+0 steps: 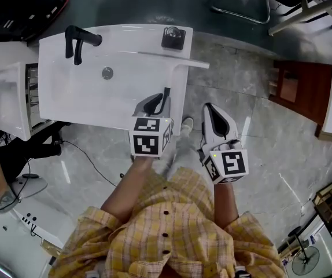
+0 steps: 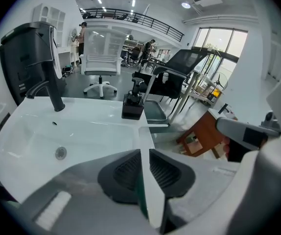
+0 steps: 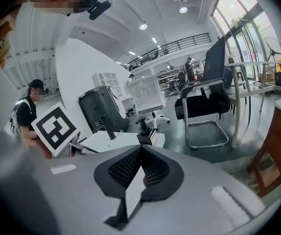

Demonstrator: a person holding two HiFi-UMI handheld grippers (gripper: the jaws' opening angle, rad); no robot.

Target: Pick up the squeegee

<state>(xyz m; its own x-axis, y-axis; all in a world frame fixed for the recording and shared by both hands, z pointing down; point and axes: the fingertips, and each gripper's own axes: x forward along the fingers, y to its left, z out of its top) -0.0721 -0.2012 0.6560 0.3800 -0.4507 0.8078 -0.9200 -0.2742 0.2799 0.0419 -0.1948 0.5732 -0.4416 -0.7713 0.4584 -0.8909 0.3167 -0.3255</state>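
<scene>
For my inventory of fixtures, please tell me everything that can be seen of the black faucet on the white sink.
The black faucet looks like matte metal. It has an upright round column and a thin spout that arches from it toward the basin. It stands on the flat rim of the white sink, at a far corner, well away from the drain. No water is seen running. Apart from the rim under its base, nothing touches it.

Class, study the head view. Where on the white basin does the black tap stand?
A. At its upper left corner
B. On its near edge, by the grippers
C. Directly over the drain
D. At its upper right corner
A: the black tap stands at the upper left of the white basin, while a small black box occupies the upper right.
</scene>
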